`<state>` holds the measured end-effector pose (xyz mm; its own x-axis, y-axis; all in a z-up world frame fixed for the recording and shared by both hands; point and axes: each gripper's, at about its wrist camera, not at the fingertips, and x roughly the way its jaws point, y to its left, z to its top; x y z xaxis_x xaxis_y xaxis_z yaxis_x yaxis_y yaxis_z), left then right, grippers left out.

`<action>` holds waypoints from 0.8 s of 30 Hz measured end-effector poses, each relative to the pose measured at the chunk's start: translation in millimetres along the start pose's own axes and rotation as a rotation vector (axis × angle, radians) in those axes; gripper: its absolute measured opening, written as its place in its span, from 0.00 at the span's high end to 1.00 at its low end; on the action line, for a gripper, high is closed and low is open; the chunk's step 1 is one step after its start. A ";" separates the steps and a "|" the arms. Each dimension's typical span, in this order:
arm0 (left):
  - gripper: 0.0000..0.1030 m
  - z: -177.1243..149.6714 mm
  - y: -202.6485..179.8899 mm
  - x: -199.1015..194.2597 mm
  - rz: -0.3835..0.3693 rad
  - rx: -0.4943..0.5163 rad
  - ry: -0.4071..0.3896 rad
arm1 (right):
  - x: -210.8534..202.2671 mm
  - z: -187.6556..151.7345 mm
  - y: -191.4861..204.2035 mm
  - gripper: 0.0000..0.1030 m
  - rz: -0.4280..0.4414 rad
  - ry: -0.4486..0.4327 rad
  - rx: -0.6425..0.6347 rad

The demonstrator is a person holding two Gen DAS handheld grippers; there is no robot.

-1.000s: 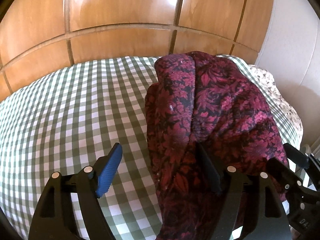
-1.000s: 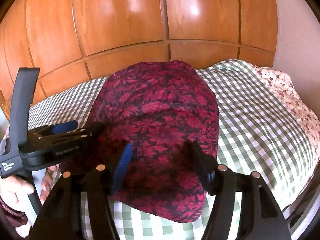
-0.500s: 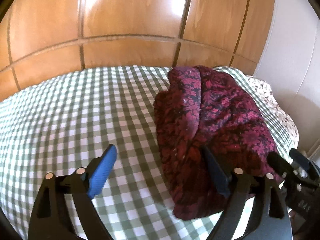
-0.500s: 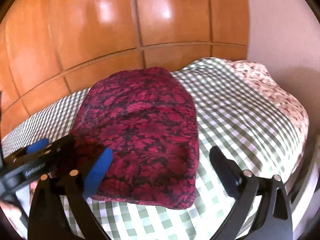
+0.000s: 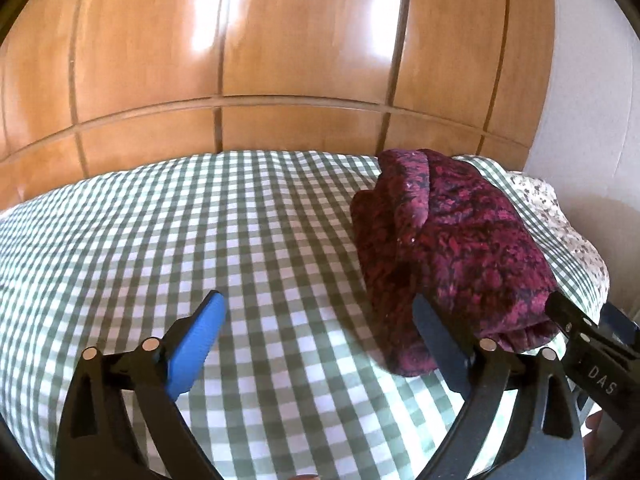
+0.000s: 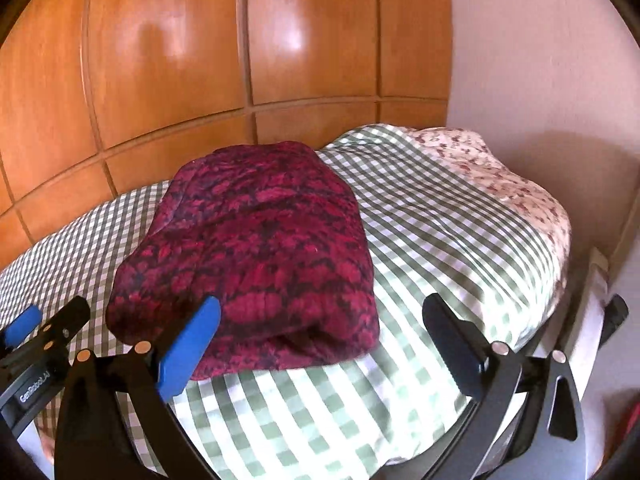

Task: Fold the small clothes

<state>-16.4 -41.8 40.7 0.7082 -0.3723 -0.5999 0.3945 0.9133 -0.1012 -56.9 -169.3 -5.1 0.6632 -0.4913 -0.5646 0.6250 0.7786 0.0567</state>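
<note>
Glossy wooden panels rise behind the green-and-white checked bedspread where we work, with a small-flowered cloth at its two o'clock corner. Both our left gripper and right gripper have let go of the crimson-and-black patterned garment and drawn back from it, the left jaws opening further over bare checks and the right jaws spread wide and empty. We judge this fold finished, for the soft, thick bundle now lies as a rounded, layered packet at one o'clock from our left gripper.
</note>
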 end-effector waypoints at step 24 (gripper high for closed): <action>0.04 -13.9 3.1 -17.2 0.023 0.015 -0.015 | -8.9 -16.8 18.4 0.02 0.010 -0.016 -0.012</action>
<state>-35.5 -30.3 39.7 0.7258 -0.3539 -0.5899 0.3867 0.9191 -0.0756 -58.2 -144.0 -12.8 0.6761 -0.4892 -0.5510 0.6133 0.7881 0.0529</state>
